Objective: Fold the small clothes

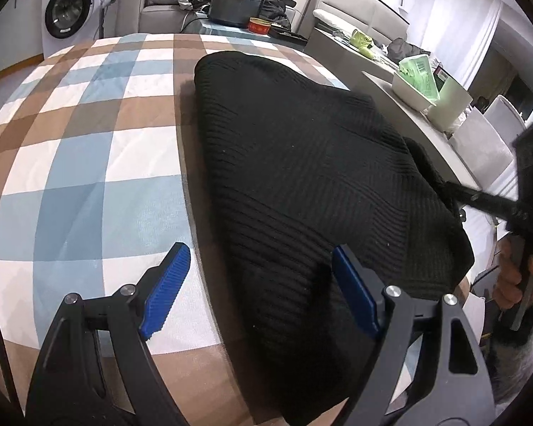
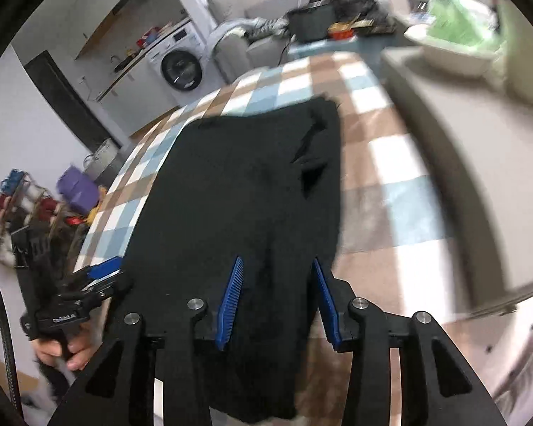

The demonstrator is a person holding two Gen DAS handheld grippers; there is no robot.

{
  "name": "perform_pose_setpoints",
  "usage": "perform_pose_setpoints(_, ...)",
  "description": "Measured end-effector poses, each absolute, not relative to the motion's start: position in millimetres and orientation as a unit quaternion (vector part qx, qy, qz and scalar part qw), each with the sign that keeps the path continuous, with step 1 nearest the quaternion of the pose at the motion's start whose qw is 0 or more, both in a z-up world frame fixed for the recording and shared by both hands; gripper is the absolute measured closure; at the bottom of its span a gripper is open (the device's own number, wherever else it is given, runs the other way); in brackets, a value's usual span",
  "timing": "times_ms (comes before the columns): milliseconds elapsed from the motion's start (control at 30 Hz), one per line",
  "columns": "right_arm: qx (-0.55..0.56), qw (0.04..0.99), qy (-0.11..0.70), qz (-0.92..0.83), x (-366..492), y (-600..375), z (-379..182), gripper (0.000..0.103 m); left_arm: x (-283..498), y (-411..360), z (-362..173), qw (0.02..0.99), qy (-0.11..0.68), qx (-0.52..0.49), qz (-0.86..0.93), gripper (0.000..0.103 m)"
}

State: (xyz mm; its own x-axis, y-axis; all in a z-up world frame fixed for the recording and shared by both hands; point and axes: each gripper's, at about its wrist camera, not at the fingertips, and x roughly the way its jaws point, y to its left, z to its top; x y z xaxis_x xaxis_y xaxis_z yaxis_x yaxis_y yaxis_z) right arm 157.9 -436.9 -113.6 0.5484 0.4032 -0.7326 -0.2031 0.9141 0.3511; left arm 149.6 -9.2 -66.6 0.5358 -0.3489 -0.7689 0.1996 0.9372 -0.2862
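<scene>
We've got the black ribbed knit garment (image 1: pixel 295 184) lying flat on the tabletop w/ the blue, brown and white checked cloth (image 1: pixel 89 163), folded into a longish shape, its near end hanging over the front edge. Left tool (image 1: pixel 259 284) has its blue ribbed pads spread wide, nothing pinched: one pad sits over the checked cloth, the other over the knit's left edge, so that edge runs between them. Can't tell if the pads touch the fabric.

Right tool (image 2: pixel 275 298) is part open over the knit's near end, pads apart w/ black fabric behind them, no squeeze on it afaict. That view is pretty blurred tbh. In the left view the right tool's black body shows at the far right w/ a hand (image 1: pixel 515 277) wrapped on its handle.

Background: white washing machine (image 1: pixel 69 10), grey sofa w/ piled clothes (image 1: pixel 160 3), white tray w/ a green packet (image 1: pixel 419 81) on the grey side surface just beside the cloth.
</scene>
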Motion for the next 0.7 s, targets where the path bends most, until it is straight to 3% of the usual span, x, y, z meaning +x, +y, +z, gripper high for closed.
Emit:
perform_pose_setpoints(100, 0.125, 0.885, 0.413, 0.175, 142, -448, -99, 0.061, 151, -9, -67, 0.872, 0.457, -0.087, -0.155, 0.023)
perform_pose_setpoints(300, 0.127, 0.861, 0.428, 0.243, 139, -429, -106, 0.062, 153, -15, -66, 0.87, 0.458, -0.083, -0.161, 0.023)
perform_pose_setpoints(367, 0.117, 0.855, 0.444, 0.242, 143, -420, -118, 0.068, 152, -16, -65, 0.871, 0.456, -0.078, -0.164, 0.023)
perform_pose_setpoints(433, 0.11, 0.847, 0.461, 0.239, 146, -417, -133, 0.086, 151, -16, -64, 0.873, 0.455, -0.07, -0.16, 0.023)
perform_pose_setpoints(467, 0.108, 0.846, 0.466, 0.236, 145, -418, -137, 0.088, 150, -15, -63, 0.875, 0.454, -0.067, -0.157, 0.023)
perform_pose_setpoints(700, 0.086, 0.844, 0.478, 0.227, 135, -423, -135, 0.091, 152, -9, -66, 0.873, 0.457, -0.076, -0.152, 0.023)
